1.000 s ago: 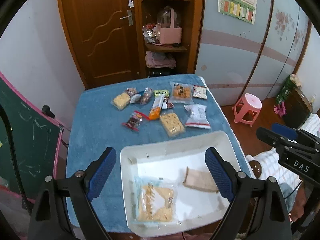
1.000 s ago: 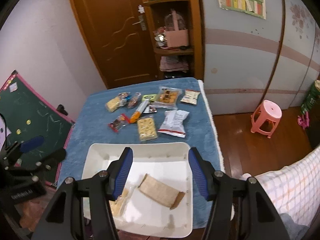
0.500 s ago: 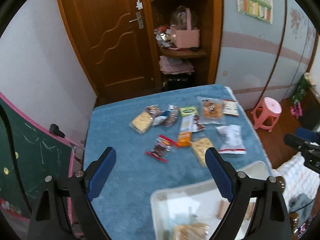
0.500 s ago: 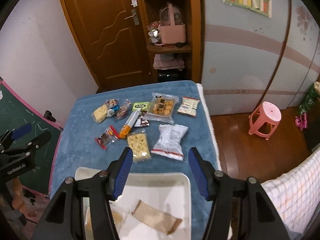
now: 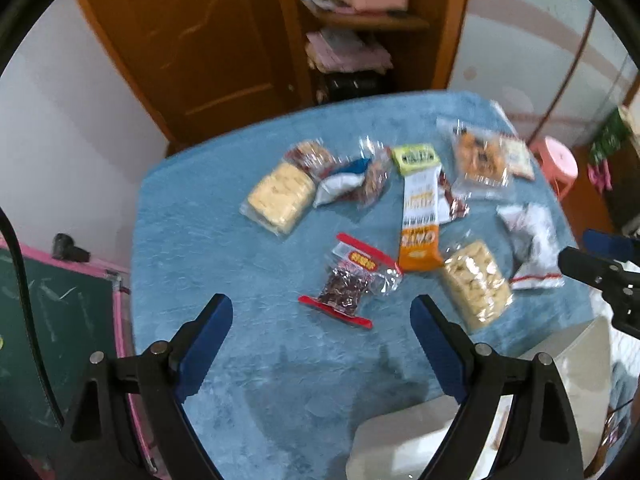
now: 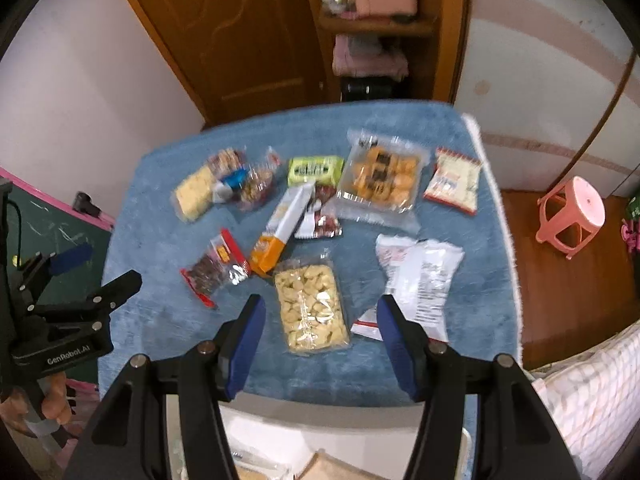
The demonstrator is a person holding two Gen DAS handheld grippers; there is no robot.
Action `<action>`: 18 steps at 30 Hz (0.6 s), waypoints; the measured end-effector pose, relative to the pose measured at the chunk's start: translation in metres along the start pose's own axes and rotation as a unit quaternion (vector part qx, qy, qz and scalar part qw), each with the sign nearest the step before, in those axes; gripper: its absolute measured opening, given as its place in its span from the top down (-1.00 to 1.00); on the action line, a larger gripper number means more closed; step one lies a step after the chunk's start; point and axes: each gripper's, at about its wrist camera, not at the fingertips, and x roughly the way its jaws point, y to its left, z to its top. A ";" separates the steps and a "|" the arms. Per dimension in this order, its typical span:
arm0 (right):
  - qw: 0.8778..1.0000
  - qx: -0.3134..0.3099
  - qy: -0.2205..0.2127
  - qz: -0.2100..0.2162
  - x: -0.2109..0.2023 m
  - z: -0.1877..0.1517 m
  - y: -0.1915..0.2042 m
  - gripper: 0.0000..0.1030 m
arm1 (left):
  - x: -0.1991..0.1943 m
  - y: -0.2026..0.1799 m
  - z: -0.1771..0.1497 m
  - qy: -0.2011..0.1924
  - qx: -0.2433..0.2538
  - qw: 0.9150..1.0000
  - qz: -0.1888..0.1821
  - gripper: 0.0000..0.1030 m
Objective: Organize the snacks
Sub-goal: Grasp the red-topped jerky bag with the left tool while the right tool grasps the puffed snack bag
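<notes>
Several snack packs lie on the blue cloth (image 5: 208,216). In the left wrist view my left gripper (image 5: 322,320) is open and empty, just short of a red-edged bag of dark snacks (image 5: 350,280). A pale cracker pack (image 5: 280,194) and an orange bar (image 5: 420,220) lie beyond. My right gripper (image 6: 322,332) is open too, and a clear pack of yellow biscuits (image 6: 312,304) lies just ahead of its fingertips. A white bag (image 6: 416,280) lies to its right. The white tray (image 6: 320,414) sits below the fingers and holds two packs.
The table's right edge (image 6: 504,240) drops to a wooden floor with a pink stool (image 6: 572,216). A green chalkboard (image 5: 52,320) leans at the left. A wooden door (image 6: 248,36) and a shelf unit (image 6: 380,20) stand behind the table.
Both grippers have moved forward and down from over the tray toward the loose snacks. The tray has slid to the bottom of both views. Neither gripper's opening has changed.
</notes>
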 end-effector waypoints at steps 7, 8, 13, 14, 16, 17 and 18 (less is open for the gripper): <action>0.997 0.007 0.075 0.001 0.069 0.001 0.003 -0.13 | 0.071 -0.014 0.004 0.068 0.043 0.996 -0.029 -0.75; 0.996 0.007 0.086 0.002 0.078 0.001 0.003 -0.13 | 0.081 -0.015 0.005 0.076 0.049 0.995 -0.033 -0.75; 0.992 0.018 0.129 0.002 0.111 -0.001 0.003 -0.15 | 0.116 -0.012 0.008 0.104 0.050 0.993 -0.034 -0.75; 0.990 0.023 0.135 0.010 0.116 -0.001 0.002 -0.17 | 0.122 -0.011 0.008 0.108 0.048 0.992 -0.034 -0.75; 0.989 0.027 0.142 0.014 0.121 -0.001 0.003 -0.25 | 0.131 -0.007 0.009 0.116 0.043 0.992 -0.037 -0.75; 0.989 0.025 0.145 0.010 0.123 0.000 0.004 -0.27 | 0.134 -0.006 0.009 0.119 0.040 0.991 -0.042 -0.75; 0.989 0.025 0.148 0.009 0.125 0.000 0.005 -0.28 | 0.138 -0.004 0.009 0.123 0.035 0.990 -0.051 -0.75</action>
